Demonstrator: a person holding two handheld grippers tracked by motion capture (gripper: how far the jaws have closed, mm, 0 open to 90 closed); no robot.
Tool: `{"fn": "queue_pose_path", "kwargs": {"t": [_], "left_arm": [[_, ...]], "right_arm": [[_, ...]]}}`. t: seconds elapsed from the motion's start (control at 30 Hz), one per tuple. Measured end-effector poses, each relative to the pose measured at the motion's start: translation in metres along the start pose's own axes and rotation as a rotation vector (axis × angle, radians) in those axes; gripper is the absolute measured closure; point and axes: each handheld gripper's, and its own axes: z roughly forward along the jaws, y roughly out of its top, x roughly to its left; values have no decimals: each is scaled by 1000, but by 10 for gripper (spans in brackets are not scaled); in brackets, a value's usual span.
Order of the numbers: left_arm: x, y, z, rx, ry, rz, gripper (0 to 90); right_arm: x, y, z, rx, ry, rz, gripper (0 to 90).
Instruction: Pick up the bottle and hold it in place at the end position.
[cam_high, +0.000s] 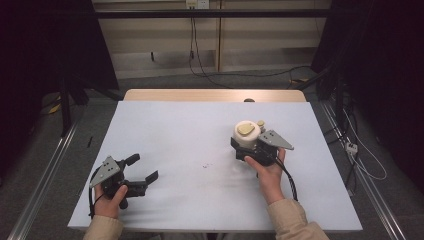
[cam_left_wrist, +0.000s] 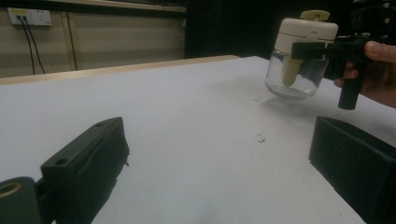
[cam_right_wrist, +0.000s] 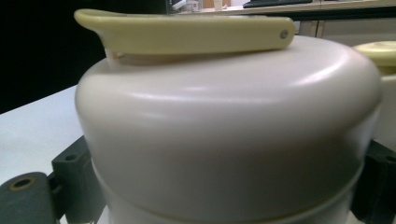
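2 grippers up top: the left gripper (cam_high: 131, 176) sits near the table's (cam_high: 165, 130) front left corner, jaws spread, nothing in them. The right gripper (cam_high: 247, 147) pinches a jar (cam_high: 247, 134) right of centre.

Left gripper view: the jar (cam_left_wrist: 299, 56) has a clear rounded glass body under a cream plastic lid, and looks lifted just off the table. Glass is slick and breakable, so I'd grab the lid band.

Right gripper view: smooth matte lid (cam_right_wrist: 224, 140), flat yellow lever (cam_right_wrist: 187, 32) on top.
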Motion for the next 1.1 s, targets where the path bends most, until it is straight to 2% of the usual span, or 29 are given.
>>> {"fn": "queue_pose_path", "kwargs": {"t": [0.57, 0.8, 1.1], "left_arm": [[-1, -1, 0, 1, -4, 2, 39], [1, -1, -3, -2, 6, -4, 39], [0, -1, -6, -7, 7, -3, 39]], "right_arm": [[6, 4, 8, 13, 19, -13, 68], [13, 5, 18, 18, 36, -29, 68], [20, 5, 28, 21, 60, -23, 68]]}}
